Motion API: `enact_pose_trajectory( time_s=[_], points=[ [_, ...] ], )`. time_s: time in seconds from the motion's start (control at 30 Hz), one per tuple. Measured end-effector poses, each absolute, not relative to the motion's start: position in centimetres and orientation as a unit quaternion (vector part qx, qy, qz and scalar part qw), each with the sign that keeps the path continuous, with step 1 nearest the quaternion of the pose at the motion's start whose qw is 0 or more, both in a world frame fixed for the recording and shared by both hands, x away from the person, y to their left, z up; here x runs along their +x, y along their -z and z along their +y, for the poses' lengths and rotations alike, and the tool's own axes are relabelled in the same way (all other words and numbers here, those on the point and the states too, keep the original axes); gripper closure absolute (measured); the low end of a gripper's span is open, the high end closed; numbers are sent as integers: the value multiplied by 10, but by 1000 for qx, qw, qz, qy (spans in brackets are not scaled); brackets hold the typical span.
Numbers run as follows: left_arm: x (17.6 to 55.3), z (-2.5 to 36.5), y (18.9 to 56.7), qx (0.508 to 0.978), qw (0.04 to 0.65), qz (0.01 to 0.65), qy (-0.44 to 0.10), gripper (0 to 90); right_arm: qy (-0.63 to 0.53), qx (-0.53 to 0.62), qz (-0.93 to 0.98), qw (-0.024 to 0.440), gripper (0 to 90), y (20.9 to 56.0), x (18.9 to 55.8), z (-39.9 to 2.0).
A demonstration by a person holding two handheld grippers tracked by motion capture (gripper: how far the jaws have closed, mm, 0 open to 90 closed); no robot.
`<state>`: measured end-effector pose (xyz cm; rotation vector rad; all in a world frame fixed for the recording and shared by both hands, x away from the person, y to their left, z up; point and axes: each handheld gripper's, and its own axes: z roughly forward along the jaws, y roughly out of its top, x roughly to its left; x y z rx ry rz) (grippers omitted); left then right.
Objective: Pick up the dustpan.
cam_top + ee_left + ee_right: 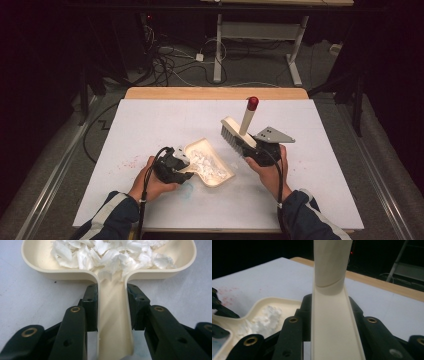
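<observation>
Your left tongs [112,315] are clamped tight on the handle of the cream dustpan [209,165], which sits on the white desk [150,120] just in front of your left hand [150,182]. The pan holds a heap of white shreds [112,252], probably torn paper, piled toward the handle's mouth and spilling a little into its channel. Your right tongs [332,335] are closed on the cream hand brush [239,134], gripped low on its handle; it is raised just right of the dustpan, bristles toward the pan and red-tipped handle pointing up and away.
</observation>
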<state>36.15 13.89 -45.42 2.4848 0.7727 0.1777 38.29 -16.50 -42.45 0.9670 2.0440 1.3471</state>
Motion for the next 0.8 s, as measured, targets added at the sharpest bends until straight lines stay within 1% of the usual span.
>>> enact_pose_trajectory(
  time_s=[0.13, 0.27, 0.43, 0.53, 0.63, 0.8],
  points=[
    [359, 139, 454, 920, 259, 286, -70, 640, -467, 357, 765, 263, 676, 435, 379, -174],
    [357, 137, 455, 922, 250, 286, -80, 640, -447, 360, 776, 261, 677, 440, 368, -177],
    [355, 136, 454, 923, 246, 284, -83, 640, -445, 347, 779, 273, 677, 431, 349, -187],
    [354, 136, 454, 924, 246, 282, -82, 640, -444, 350, 780, 268, 677, 426, 335, -197],
    [353, 135, 454, 925, 245, 280, -80, 640, -432, 350, 789, 262, 677, 430, 324, -204],
    [351, 131, 454, 925, 244, 279, -78, 640, -429, 353, 800, 228, 677, 441, 322, -201]
  ],
)
